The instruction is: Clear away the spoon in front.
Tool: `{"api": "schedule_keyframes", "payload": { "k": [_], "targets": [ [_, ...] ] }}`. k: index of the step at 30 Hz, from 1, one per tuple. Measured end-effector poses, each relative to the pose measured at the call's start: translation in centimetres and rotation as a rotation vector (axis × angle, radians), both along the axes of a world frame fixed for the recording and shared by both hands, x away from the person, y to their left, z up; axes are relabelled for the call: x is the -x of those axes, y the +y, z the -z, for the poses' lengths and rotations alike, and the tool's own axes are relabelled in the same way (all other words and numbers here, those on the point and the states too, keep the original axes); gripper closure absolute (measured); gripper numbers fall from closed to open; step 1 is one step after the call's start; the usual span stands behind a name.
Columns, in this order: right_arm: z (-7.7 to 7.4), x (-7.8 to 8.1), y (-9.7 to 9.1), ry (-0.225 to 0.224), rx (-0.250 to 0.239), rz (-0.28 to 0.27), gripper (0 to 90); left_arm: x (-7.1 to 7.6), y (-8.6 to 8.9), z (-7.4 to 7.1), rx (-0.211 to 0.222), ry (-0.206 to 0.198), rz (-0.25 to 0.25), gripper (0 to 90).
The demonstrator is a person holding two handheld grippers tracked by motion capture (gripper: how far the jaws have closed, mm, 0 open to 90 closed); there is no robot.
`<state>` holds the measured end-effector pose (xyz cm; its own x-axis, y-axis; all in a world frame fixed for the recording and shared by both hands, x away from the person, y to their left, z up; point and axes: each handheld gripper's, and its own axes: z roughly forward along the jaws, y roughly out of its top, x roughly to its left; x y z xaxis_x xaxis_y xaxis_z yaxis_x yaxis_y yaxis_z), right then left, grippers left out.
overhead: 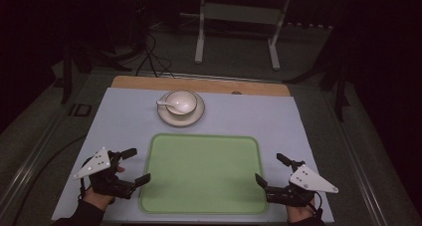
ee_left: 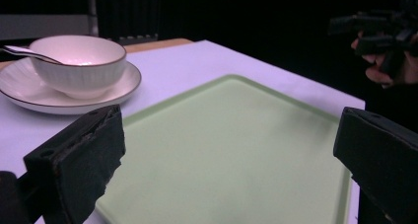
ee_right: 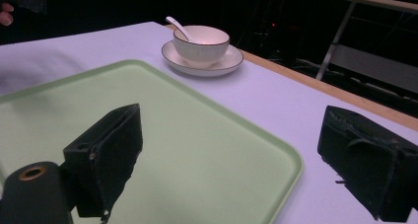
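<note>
Between grippers, pale green tray (overhead: pixel 201 173).

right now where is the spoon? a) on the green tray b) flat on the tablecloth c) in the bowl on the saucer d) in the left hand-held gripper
c: the spoon rests in the bowl, which sits on the saucer, beyond the bare green tray.
</note>
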<state>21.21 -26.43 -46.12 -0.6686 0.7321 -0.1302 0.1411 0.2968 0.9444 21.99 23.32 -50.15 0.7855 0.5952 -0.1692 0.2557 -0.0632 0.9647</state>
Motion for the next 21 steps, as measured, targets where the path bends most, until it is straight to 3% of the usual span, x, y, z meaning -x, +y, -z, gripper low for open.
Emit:
{"api": "schedule_keyframes", "payload": {
  "k": [5, 7, 10, 21],
  "targets": [
    [0.1, 0.1, 0.2, -0.003, 0.007, -0.004, 9.9, 0.2, -0.4, -0.3, -0.027, 0.013, 0.016, 0.0],
    [0.0, 0.2, 0.3, -0.01, 0.005, -0.009, 9.9, 0.3, -0.6, -0.5, -0.026, 0.021, 0.052, 0.0],
    [-0.1, 0.3, 0.4, -0.018, -0.002, -0.014, 9.9, 0.4, -0.9, -0.8, -0.028, 0.025, 0.066, 0.0],
    [-0.2, 0.4, 0.8, -0.023, 0.0, -0.02, 9.9, 0.1, -2.7, -2.9, -0.085, 0.01, 0.111, 0.0]
  ]
}}
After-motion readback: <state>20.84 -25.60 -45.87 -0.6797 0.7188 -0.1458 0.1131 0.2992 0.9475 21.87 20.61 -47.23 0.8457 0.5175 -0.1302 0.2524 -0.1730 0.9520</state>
